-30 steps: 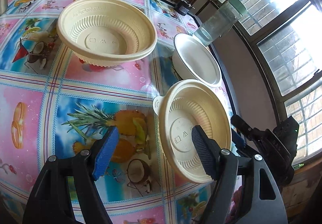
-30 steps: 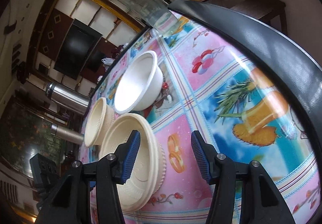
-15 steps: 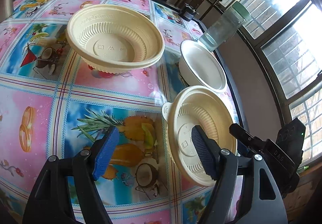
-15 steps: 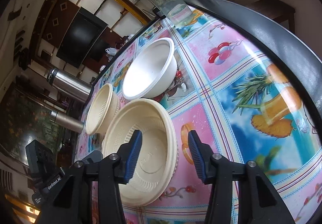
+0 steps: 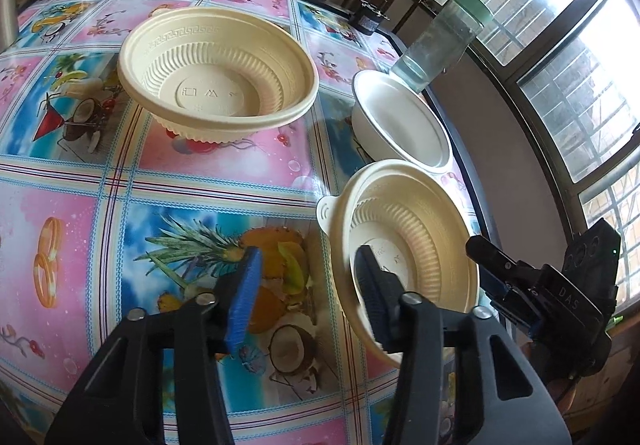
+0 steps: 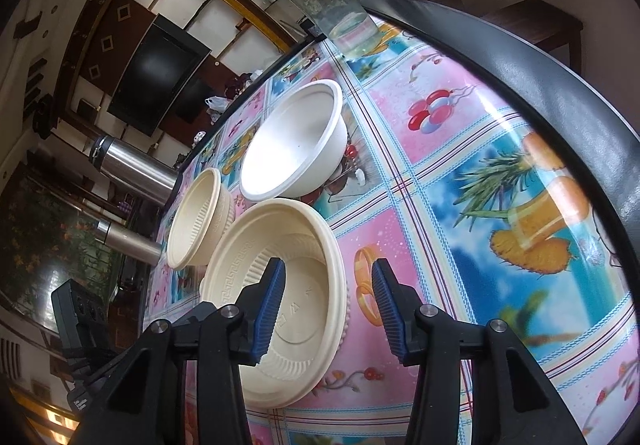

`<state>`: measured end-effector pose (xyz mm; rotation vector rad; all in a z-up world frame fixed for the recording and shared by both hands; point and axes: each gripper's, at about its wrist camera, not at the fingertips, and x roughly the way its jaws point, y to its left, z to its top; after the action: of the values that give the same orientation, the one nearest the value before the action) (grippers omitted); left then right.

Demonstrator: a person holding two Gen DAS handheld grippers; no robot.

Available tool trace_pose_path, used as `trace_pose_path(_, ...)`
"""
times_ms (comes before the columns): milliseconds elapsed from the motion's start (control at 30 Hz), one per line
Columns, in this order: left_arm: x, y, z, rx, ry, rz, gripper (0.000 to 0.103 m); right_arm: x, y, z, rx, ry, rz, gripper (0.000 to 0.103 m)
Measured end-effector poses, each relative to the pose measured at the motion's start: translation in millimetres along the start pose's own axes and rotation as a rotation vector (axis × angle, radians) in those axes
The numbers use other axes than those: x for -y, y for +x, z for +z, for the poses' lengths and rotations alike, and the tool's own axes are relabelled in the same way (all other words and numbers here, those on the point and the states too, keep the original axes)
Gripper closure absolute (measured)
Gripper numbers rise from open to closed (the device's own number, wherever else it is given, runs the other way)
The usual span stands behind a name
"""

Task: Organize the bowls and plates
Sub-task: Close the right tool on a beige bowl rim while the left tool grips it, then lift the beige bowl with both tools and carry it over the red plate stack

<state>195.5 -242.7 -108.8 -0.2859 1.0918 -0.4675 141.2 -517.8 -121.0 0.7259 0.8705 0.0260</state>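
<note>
— What step am I on, going by the left wrist view?

— I'm lining up a pick. My left gripper (image 5: 306,295) is spread wide and empty over the table (image 5: 60,213). The near ribbed bowl (image 5: 416,245) sits by the table's right edge; my right-hand pad overlaps its inner floor in this view, the other pad hangs over bare cloth, so its left rim falls between the jaws. I judge the next move is to drop until that rim is straddled, then close. The far ribbed bowl (image 5: 216,85) stands well apart toward the far side, the white bowl (image 5: 400,125) just behind the near one

— And the right wrist view?

— My right gripper (image 6: 328,309) is also open, holding nothing. The ribbed bowl (image 6: 280,293) lies under it, its right rim between the two pads, whether touching I cannot tell. The other gripper shows at its far side. Only one should take it, I think; two grips could buckle the thin wall
</note>
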Motion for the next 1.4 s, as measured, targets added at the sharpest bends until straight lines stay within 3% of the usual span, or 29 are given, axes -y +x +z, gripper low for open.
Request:
trace_pose_path(167,1.4,-0.5,-0.6,0.001,0.011,-0.002,0.072,-0.1,-1.4,-0.5,0.003,-0.002,-0.002,0.056)
trace_pose_path(333,4.1,-0.5,-0.4,0.005,0.025,-0.004,0.076,-0.8,-3.2,-0.7,0.008,-0.005,-0.004,0.057)
trace_pose_path(533,6.7,-1.0,-1.3,0.01,0.037,-0.009,0.082,-3.9,-2.8,-1.2,0.005,-0.021,-0.014,0.065)
trace_pose_path(700,12.6,2.1,-4.2,0.0,0.069,-0.017,0.092,-7.4,-1.7,-2.2,0.009,-0.039,-0.033,0.082)
trace_pose_path(900,16.4,1.7,-5.9,0.007,0.091,-0.007,0.092,-6.7,1.8,-2.8,0.005,-0.042,-0.055,0.092)
trace_pose_path(1400,19.2,-0.7,-7.7,0.033,0.116,0.03,0.092,-12.1,4.8,-7.4,0.031,-0.077,-0.079,0.092)
